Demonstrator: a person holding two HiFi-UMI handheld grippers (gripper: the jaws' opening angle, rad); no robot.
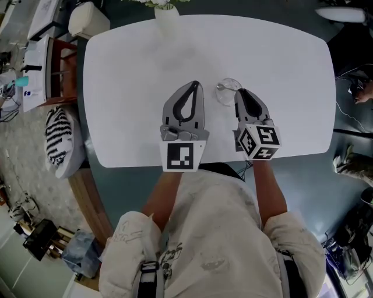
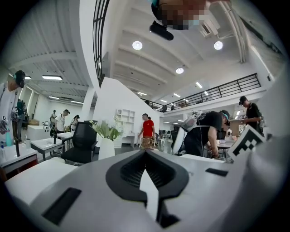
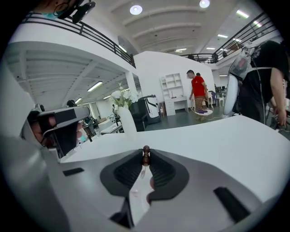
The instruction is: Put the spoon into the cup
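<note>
On the white table (image 1: 134, 87) a clear glass cup (image 1: 228, 92) stands in the head view, just left of my right gripper's tip. My right gripper (image 1: 240, 93) is shut on the spoon (image 3: 146, 155). Only the spoon's brown beaded end shows, poking out between the jaw tips, with a thin clear stem behind them. The cup does not show in the right gripper view. My left gripper (image 1: 194, 85) hovers over the table's middle, to the left of the cup. Its jaws (image 2: 145, 153) meet at the tip with nothing between them.
A white vase with flowers (image 1: 166, 17) stands at the table's far edge. A wooden chair (image 1: 61, 67) and a striped cushion (image 1: 58, 137) sit off the table's left side. Several people (image 2: 147, 129) stand far back in the room.
</note>
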